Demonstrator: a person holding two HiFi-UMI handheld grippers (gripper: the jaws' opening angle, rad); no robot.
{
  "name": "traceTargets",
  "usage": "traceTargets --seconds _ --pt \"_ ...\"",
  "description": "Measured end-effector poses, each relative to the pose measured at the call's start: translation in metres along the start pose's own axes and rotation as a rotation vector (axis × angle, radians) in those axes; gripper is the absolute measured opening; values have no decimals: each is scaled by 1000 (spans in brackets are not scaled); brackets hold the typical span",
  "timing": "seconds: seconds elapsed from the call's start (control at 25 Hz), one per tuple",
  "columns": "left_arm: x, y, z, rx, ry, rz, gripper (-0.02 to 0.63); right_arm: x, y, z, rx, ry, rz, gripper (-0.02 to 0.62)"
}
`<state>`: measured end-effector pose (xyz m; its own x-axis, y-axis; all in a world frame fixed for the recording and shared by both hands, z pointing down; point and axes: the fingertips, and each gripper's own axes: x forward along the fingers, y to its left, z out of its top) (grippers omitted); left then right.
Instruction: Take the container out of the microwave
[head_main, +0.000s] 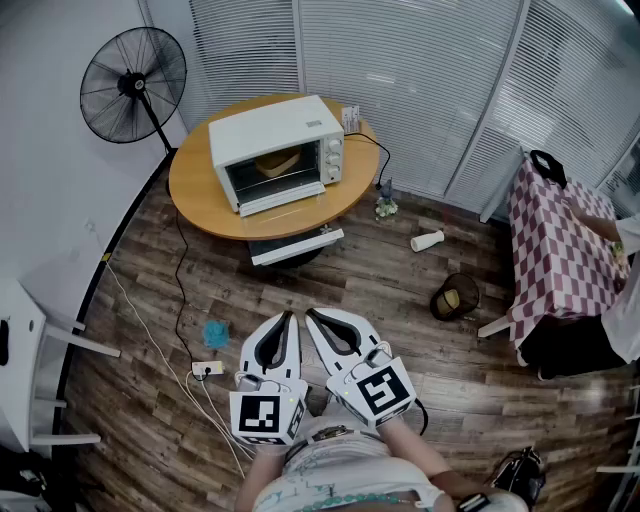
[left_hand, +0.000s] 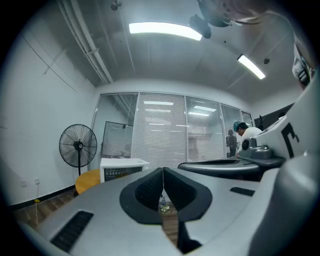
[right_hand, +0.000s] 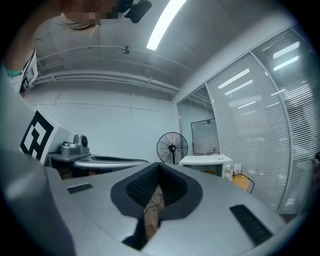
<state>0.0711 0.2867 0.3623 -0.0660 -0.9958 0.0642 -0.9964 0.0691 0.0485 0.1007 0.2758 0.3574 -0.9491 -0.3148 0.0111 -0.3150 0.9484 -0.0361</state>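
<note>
Container (head_main: 277, 162) tan, rounded, inside white microwave (head_main: 300, 125); left tool (head_main: 290, 316) clenched, empty; right tool (head_main: 309, 315) likewise.

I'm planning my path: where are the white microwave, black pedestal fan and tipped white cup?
White box-shaped microwave (head_main: 270, 125), head view, top panel.
Black pedestal fan (head_main: 133, 85), head view, grille hub.
Tipped white paper cup (head_main: 427, 241), head view, its side.

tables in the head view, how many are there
2. A round wooden table at upper centre bears the white microwave; a table with a checked cloth stands at the right edge. The white furniture at the left edge is cut off and may be another.
</note>
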Motion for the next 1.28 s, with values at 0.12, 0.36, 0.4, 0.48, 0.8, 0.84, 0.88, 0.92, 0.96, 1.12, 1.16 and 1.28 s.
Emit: traceTargets --seconds 0.12,0.36,0.4,0.48,0.8,0.84,0.88,0.92,0.96,1.12,1.16,1.28 --pt "2 -6 -1 2 -2 5 14 -5 -4 -1 -3 -2 4 -8" --pt "3 -18 -6 -37 -7 4 15 -17 -11 0 -7 -9 11 -8" --pt "3 -20 -7 -42 -4 5 14 -18 -13 -1 -8 -9 11 -8" --pt "4 -22 -8 -48 -3 5 14 -20 -18 -1 -13 -10 7 -8" --pt "21 -20 -12 -47 26 -8 14 -8 -35 -6 -4 -1 6 -8" --pt "25 -18 -12 -45 27 -11 14 -5 -38 -7 -4 -4 4 -8" --pt "28 -16 -13 -44 29 -14 14 -2 -41 -7 -4 -5 1 -8" --pt "33 -13 -14 -44 32 -15 14 1 -44 -8 -2 -3 -1 -8" --pt "37 -10 -15 -44 35 -15 14 5 -47 -8 0 1 -5 -8" --pt "59 6 -13 -37 34 -19 14 25 -61 -8 -4 0 -15 -8" --pt "66 10 -12 -36 33 -22 14 31 -66 -8 -6 -3 -18 -8" --pt "88 22 -12 -42 34 -39 14 49 -80 -9 -10 3 -31 -8"
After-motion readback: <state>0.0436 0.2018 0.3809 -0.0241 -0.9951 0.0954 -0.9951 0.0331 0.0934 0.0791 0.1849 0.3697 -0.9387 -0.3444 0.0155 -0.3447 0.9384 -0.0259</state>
